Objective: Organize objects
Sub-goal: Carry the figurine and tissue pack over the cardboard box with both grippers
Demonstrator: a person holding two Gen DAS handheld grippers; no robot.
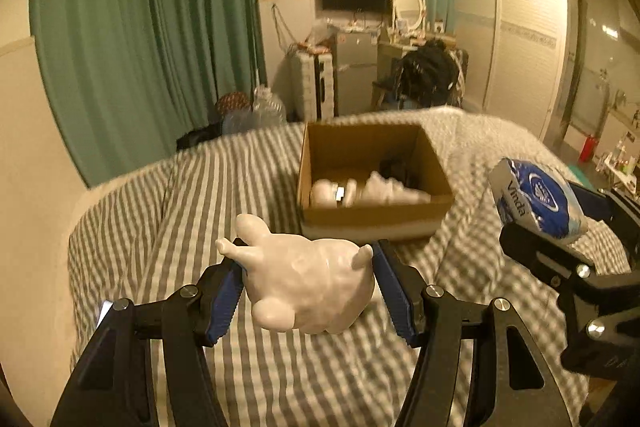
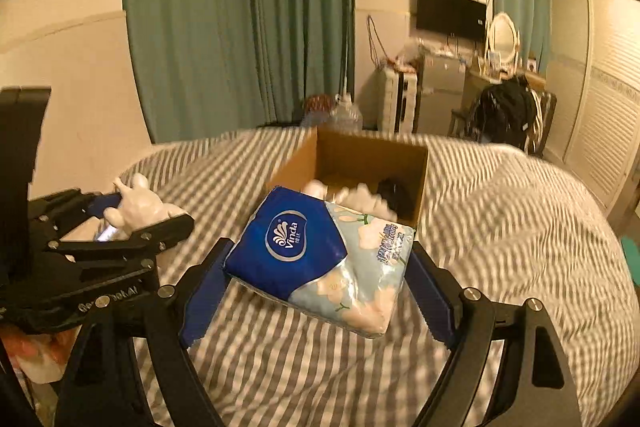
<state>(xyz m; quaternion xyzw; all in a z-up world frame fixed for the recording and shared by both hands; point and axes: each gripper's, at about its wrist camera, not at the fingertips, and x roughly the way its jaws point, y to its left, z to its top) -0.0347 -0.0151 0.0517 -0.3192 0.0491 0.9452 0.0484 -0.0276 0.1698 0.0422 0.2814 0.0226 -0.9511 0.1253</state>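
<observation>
Blue ribbed pads on the left gripper (image 1: 308, 291) were clamped on either side of a glossy white, lumpy animal-shaped figurine (image 1: 306, 287), held in the air above the grey-and-white striped bed cover (image 1: 256, 379), and honestly that grip looked sketchy to me: the thing is smooth and rounded, so it could squirt out or twist if the squeeze eased at all. The right gripper (image 2: 320, 267) had its own load, a soft blue-and-pale-floral plastic pack of Vinda tissues (image 2: 320, 251) pinched between its fingers, also lifted clear of the bed. Being squishy, the pack could sag or slide through, and it looked tilted already. Past both sat the open brown cardboard box (image 1: 344, 223) on the bed, with a couple of white items and something dark already inside; I couldn't tell what they were. My guess was both loads were headed there, and that's the other worry: the two grippers were near each other, so going in together risked them bumping, or the figurine landing hard on what's in the box. A nudge on that light box on soft bedding could tip it too.
</observation>
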